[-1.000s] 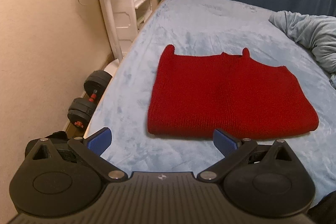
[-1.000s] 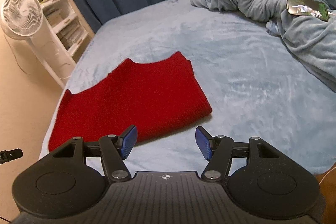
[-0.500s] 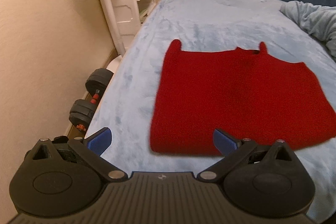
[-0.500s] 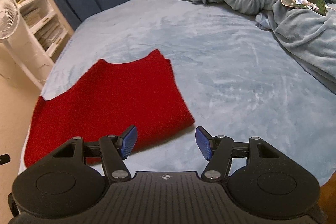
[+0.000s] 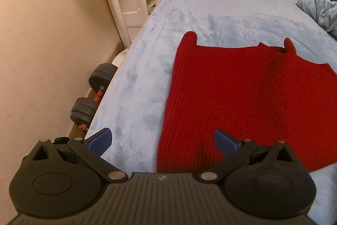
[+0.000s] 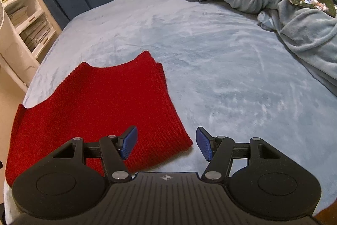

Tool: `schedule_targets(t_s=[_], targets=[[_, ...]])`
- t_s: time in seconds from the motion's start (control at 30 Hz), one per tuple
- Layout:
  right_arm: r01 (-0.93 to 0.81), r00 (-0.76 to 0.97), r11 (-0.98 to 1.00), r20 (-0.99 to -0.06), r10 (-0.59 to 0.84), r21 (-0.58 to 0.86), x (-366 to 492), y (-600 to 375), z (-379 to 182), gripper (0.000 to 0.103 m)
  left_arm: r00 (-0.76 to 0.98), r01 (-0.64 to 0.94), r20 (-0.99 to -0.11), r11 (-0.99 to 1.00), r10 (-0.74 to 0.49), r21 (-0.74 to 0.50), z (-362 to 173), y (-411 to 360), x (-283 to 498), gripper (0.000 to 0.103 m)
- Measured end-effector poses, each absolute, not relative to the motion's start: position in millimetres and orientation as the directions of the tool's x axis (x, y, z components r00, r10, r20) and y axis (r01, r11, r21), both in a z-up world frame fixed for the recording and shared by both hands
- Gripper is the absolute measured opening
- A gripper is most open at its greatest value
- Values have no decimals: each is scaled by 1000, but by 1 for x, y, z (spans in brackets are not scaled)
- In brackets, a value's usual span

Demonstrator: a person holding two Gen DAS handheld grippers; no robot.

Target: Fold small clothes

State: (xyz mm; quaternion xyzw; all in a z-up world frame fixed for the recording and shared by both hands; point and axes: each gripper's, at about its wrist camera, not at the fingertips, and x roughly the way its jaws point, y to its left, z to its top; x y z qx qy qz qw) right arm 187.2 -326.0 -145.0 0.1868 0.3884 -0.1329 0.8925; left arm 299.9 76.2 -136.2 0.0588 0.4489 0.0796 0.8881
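Red knitted garment point(image 5: 242, 98) lies flat near the bed's point(image 6: 221, 77) edge — left gripper point(image 5: 163, 140) and right gripper point(image 6: 166, 144), both open and empty, straddle its near corners; next, pinch each.

Warm, dim room light with fisheye bending

Both views were lit softly and warmly, with no glare. The red knit garment point(image 5: 242, 98) looked slightly soft ahead of the left gripper point(image 5: 163, 141). Straight lines bowed toward the frame edges, and the corners fell dark. Shadows under the right gripper point(image 6: 166, 144) were faint
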Motion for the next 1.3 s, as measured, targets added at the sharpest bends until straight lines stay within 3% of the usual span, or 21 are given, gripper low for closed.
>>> schedule_targets(t_s=[0.97, 1.3], targets=[[395, 621, 904, -773, -130, 165, 229, -338, -178, 63, 589, -66, -773, 968, 234, 243, -161, 71, 352, 103], [386, 637, 908, -759, -135, 162, 234, -341, -178, 63, 637, -98, -747, 981, 191, 167, -152, 91, 364, 103]])
